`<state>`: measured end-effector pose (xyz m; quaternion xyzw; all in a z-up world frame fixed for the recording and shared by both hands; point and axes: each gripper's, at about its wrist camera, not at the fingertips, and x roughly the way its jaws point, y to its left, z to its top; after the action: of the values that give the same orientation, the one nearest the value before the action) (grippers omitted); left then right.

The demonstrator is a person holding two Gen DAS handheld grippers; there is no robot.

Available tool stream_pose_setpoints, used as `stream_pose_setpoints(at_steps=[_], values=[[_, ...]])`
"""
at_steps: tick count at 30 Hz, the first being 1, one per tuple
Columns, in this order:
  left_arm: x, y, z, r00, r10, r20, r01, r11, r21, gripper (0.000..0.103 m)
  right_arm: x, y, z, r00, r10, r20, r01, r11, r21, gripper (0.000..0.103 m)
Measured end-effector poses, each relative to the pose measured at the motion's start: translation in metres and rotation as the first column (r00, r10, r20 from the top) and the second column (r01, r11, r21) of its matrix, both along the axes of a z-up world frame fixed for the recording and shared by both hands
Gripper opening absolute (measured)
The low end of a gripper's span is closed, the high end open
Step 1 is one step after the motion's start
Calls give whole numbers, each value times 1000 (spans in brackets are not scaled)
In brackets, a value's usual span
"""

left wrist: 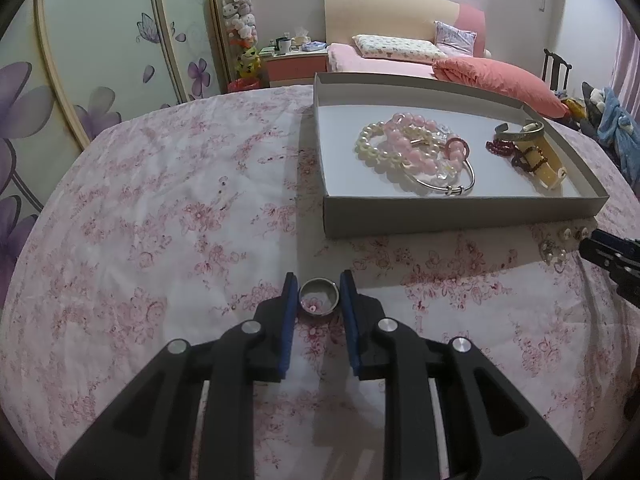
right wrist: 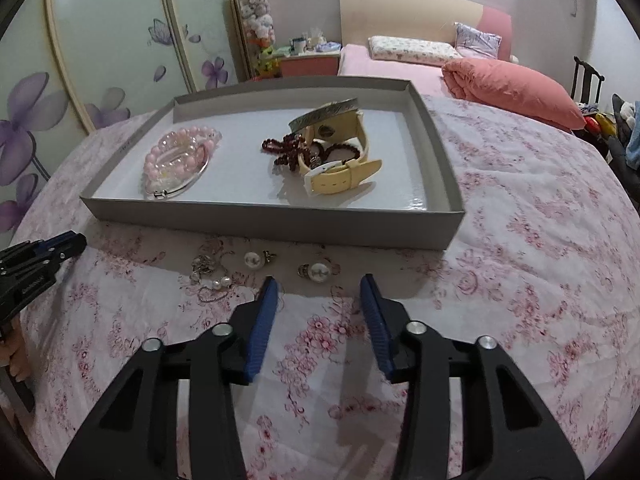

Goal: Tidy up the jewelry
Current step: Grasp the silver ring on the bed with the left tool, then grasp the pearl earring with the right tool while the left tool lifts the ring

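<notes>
A shallow grey cardboard tray [right wrist: 256,222] rests on a surface covered by a pink floral cloth [left wrist: 160,208]. Toward one end of the tray lies a cluster of pink bead bracelets [right wrist: 180,152], a white pearl bracelet [left wrist: 372,146] and a thin silver bangle [left wrist: 456,188]; toward the other end lie a dark red bead strand [right wrist: 280,152], an engraved metal cuff [right wrist: 324,114] and a cream-yellow strap watch [right wrist: 344,178]. Outside the tray, just beside its near wall, two pearl earrings [right wrist: 318,272] and a small tangle of silver chain with pearls [right wrist: 208,272] lie on the cloth. The left gripper [left wrist: 319,286] sits low over the cloth, its blue-padded fingers partly apart on either side of a small silver ring [left wrist: 319,297]; whether the pads touch the ring cannot be told. The right gripper [right wrist: 318,288] is wide open and holds nothing, its tips near the earrings.
</notes>
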<state>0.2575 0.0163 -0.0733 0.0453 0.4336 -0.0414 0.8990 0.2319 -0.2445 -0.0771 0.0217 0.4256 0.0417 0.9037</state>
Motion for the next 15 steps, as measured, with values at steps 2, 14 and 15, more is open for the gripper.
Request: stream_pose_setpoints(at_steps=[2, 14, 15], values=[[-2, -1, 0, 1000, 0, 0, 0, 1000, 0, 22, 5, 3, 0, 1000, 1, -2, -1, 1000, -13, 37], [-1, -1, 0, 1000, 1, 0, -1, 1000, -4, 22, 0, -1, 0, 1000, -16, -2, 16, 1000, -5, 17], [-1, -1, 0, 1000, 2, 0, -2, 1000, -7, 22, -3, -2, 0, 1000, -19, -1, 19, 1000, 3, 17]])
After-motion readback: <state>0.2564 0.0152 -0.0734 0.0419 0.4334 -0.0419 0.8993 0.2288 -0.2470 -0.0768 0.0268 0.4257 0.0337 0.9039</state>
